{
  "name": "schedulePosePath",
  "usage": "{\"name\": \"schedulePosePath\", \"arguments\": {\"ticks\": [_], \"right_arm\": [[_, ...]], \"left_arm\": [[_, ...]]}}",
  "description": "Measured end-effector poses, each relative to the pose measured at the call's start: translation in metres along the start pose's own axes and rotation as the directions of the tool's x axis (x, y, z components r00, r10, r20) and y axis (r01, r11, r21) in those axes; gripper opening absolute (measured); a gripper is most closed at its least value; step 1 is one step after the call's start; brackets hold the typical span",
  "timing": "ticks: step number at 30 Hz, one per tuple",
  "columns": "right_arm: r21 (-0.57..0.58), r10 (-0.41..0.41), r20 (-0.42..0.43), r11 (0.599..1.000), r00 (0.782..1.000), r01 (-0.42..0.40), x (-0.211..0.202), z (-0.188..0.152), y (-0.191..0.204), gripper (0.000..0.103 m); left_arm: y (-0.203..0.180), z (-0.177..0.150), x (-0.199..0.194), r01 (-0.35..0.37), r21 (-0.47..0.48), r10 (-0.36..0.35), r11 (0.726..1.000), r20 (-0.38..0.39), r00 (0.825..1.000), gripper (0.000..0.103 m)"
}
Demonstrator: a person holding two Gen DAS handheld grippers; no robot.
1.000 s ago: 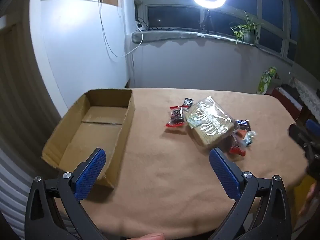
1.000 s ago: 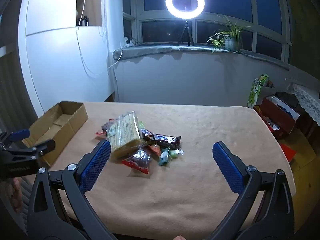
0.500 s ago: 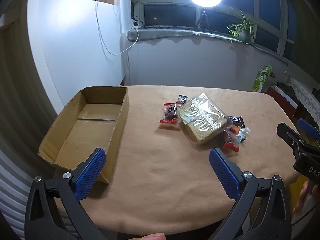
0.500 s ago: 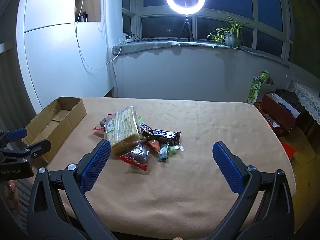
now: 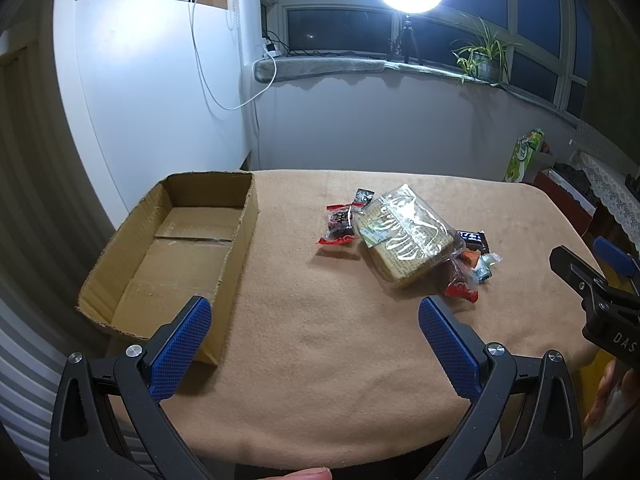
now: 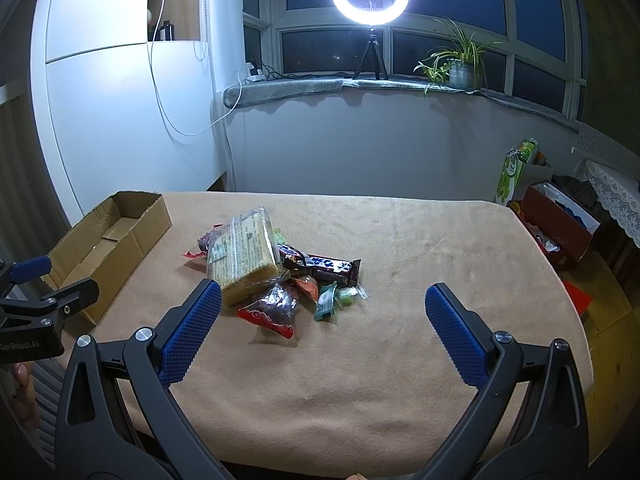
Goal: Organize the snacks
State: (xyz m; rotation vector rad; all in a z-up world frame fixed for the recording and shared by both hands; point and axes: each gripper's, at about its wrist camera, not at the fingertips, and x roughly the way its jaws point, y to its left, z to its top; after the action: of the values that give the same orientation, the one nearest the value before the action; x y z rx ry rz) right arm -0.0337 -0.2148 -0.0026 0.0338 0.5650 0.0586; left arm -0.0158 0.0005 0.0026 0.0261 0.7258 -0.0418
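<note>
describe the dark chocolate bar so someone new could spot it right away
On the tan-covered table, find the snack pile to the right of the cardboard box. The chocolate bar lies against the right side of the big clear wafer pack. It is the only long, dark wrapper with white lettering.

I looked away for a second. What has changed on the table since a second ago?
Only the viewpoint shifted: both open claws, left claw and right claw, moved slightly, holding nothing. The snack pile and cardboard box stayed put; the box holds no snacks.
</note>
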Motion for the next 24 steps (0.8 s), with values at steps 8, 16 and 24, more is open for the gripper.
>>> {"name": "schedulePosePath", "arguments": {"ticks": [8,16,24], "right_arm": [[0.001,0.000,-0.002,1.000,1.000,0.000,-0.0003,0.0011,0.0003,0.103],[0.003,-0.001,0.004,1.000,1.000,0.001,-0.0013,-0.0013,-0.0008,0.103],[0.002,-0.004,0.007,1.000,1.000,0.004,-0.0022,-0.0010,-0.0014,0.103]], "left_arm": [[0.0003,-0.0013,0.0003,-0.002,-0.006,0.002,1.000,-0.006,1.000,0.103],[0.0002,-0.0017,-0.0003,-0.003,-0.006,0.003,1.000,-0.006,1.000,0.103],[-0.0010,-0.0024,-0.0031,-0.004,0.000,0.004,1.000,0.001,1.000,0.103]]}}
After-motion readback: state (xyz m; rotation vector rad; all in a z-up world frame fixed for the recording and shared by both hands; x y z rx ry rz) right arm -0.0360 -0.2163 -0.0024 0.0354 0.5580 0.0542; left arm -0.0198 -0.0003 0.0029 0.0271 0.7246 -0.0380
